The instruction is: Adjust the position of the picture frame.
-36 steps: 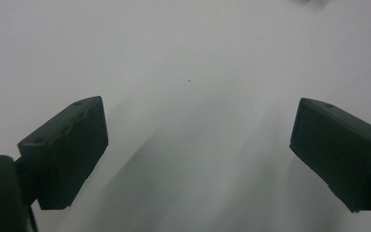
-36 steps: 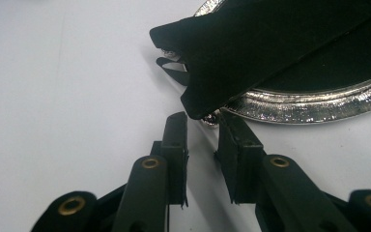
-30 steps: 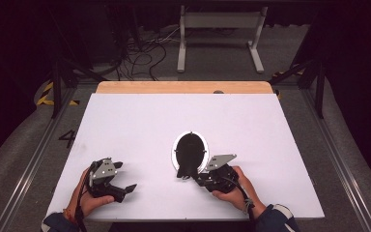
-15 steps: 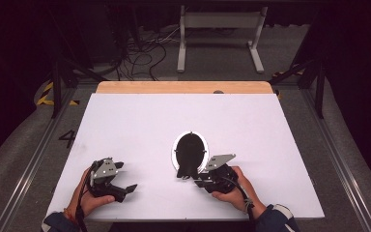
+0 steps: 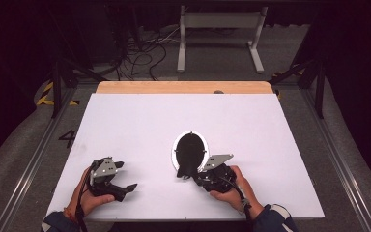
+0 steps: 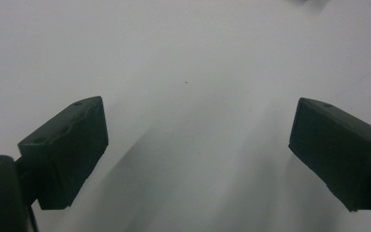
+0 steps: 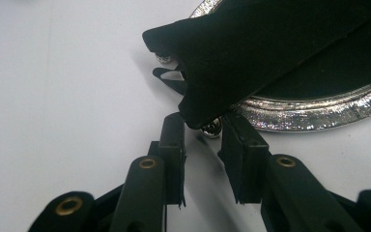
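Worktop (image 5: 125, 125) lit bright from above, surroundings v. dark. High view soft, low-res. Soft shadows under left gripper (image 6: 198, 145); glare on silver rim (image 7: 314, 113) just ahead of right gripper (image 7: 202, 140).

The black flap (image 7: 251, 58) hides most of the silver-rimmed oval frame (image 7: 309, 113).

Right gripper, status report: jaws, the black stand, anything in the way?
Right gripper narrowly open, tips at the black stand's lower corner, grip not confirmed. Stand lies on the silver oval frame. Left gripper open wide, idle on the white table. Nothing blocking.
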Demonstrator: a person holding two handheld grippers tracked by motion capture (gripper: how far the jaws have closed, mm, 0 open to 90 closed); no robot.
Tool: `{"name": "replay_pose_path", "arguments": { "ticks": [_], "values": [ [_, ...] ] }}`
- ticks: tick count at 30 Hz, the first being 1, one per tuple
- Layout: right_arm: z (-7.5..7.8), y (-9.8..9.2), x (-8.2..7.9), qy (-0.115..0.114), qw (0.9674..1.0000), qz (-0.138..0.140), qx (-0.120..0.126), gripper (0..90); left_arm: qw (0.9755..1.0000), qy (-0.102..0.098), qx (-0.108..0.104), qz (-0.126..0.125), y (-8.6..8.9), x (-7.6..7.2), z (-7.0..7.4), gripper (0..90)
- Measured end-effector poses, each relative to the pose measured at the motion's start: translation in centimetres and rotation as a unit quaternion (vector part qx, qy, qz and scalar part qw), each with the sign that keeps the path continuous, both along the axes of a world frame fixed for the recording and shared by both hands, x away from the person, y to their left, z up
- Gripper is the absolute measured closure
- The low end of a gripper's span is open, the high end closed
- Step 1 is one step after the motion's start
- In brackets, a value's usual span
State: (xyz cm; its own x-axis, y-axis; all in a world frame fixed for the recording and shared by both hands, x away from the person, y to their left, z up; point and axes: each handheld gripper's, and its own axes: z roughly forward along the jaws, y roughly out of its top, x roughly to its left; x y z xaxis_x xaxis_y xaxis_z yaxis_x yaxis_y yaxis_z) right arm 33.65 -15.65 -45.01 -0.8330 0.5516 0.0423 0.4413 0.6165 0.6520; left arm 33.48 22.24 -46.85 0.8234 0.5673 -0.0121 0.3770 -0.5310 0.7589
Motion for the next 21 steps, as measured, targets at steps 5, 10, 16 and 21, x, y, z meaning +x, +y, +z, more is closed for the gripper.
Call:
{"name": "replay_pose_path", "arguments": {
  "ticks": [5, 10, 16, 21],
  "values": [
    [-0.02, -0.07, 0.14, 0.002, 1.0000, 0.004, 0.004, 70.7, 1.0000, -0.003, 0.000, -0.001, 0.08, -0.06, 0.03, 7.1],
    [-0.02, -0.13, 0.20, 0.005, 1.0000, 0.003, 0.007, 70.7, 1.0000, -0.004, -0.006, -0.005, 0.03, -0.21, 0.23, 7.1],
    [-0.04, -0.18, 0.21, 0.006, 0.9999, 0.004, 0.008, 70.8, 0.9999, -0.009, -0.008, -0.005, 0.08, -0.33, 0.36, 7.1],
    [-0.05, -0.25, 0.28, 0.007, 0.9999, 0.007, 0.010, 70.8, 0.9998, -0.010, -0.018, -0.002, 0.27, -0.43, 0.56, 7.1]
  ]
}}
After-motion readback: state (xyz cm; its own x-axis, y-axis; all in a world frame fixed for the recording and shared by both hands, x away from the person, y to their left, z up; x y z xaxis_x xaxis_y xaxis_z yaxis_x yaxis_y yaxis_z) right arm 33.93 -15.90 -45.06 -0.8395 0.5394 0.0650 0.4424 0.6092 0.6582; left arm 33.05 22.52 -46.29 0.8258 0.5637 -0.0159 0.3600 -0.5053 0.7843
